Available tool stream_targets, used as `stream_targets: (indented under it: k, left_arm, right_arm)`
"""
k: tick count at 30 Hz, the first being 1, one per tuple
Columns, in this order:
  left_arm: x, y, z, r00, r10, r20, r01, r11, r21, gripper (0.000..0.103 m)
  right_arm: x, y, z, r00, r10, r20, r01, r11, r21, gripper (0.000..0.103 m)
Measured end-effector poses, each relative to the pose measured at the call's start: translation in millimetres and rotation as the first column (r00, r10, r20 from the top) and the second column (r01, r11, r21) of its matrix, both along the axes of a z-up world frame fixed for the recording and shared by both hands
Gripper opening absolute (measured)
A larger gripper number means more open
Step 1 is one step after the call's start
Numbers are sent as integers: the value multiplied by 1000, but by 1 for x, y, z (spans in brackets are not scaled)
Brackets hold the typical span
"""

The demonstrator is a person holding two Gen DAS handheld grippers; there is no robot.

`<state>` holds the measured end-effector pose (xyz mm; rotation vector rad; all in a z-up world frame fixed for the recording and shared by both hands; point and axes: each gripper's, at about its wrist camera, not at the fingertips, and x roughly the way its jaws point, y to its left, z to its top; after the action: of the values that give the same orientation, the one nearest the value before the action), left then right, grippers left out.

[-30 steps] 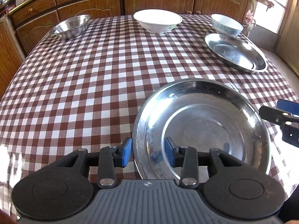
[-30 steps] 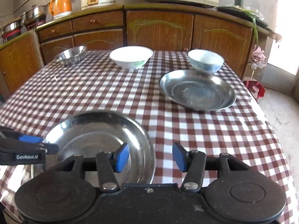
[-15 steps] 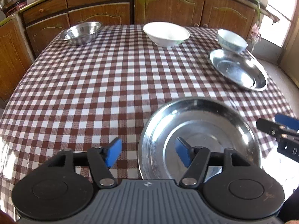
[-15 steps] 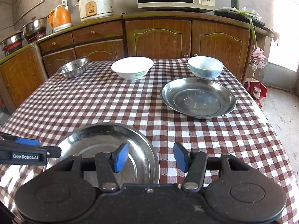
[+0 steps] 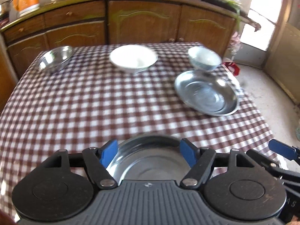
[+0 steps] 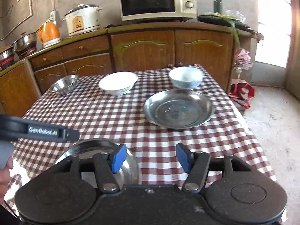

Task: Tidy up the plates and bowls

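Both tongs, left (image 5: 148, 153) and right (image 6: 151, 157), are opening and have lifted off the near plate (image 5: 150, 159), now released on the surface (image 5: 93, 103); next piece awaits.

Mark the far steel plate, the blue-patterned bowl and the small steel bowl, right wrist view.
far steel plate (image 6: 178, 109): right wrist view, flat inner base.
blue-patterned bowl (image 6: 185, 76): right wrist view, white inside.
small steel bowl (image 6: 64, 84): right wrist view, inner wall.
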<state>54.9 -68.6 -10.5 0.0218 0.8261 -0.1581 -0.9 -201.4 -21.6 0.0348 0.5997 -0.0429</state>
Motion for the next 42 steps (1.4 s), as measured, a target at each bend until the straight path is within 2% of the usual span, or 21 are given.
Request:
stream_targets:
  k: [6,14,20,29,42]
  left_arm:
    - [4,-20,4,999,-36,29,36,999,3,76]
    - [13,-34,15,997,-41,67,40,999,16,77]
    - [17,-45,22,994,-47,95,45,999,26,85]
    - [26,-54,22,995,-47,91,45,999,25,88]
    - [42,-65,21,995,-42,92,39,999,35,90]
  right_arm:
    - [-1,-26,3,998,-43,43,43,999,8,74]
    - [11,-41,12,995,-33,92,30,999,36,78]
    - [19,-56,23,990,-51,130,46,998,39,79]
    - [29,-75,37,982,-81,170,78,997,25,80]
    - [46,-87,37,980,-89,175,85,996,35,80]
